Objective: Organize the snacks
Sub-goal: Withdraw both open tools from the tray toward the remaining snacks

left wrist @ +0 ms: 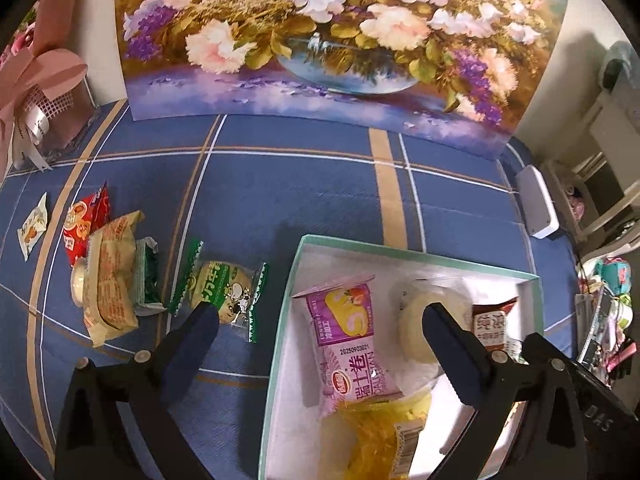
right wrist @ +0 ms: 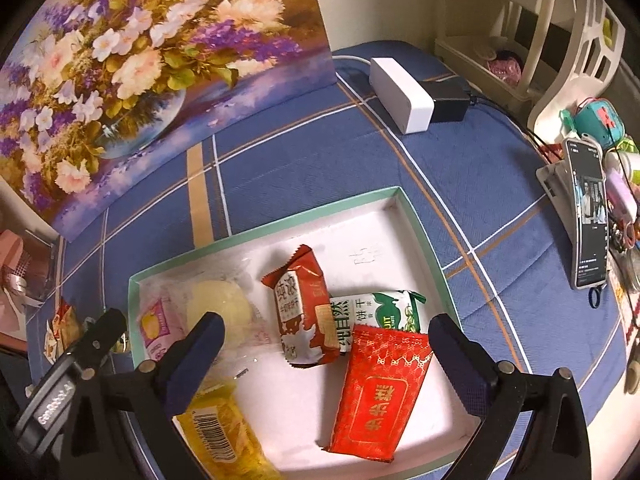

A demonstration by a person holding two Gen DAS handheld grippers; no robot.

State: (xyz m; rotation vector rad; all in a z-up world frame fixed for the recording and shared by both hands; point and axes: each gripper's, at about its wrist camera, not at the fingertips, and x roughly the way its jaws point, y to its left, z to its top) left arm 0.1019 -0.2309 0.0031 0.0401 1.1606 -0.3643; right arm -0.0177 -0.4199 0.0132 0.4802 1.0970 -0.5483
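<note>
A shallow white box with a mint-green rim lies on the blue plaid cloth and holds several snacks: a pink swiss-roll pack, a pale round bun, a yellow pack, a brown-red biscuit pack, a green-white biscuit pack and a red pack. Left of the box lie a green milk-biscuit pack, a tan pack, a red pack and a small white pack. My left gripper is open and empty over the box's left wall. My right gripper is open and empty above the box.
A flower painting stands at the back of the table. A pink gift box with a bow sits back left. A white adapter, a phone on a stand and toys crowd the right edge.
</note>
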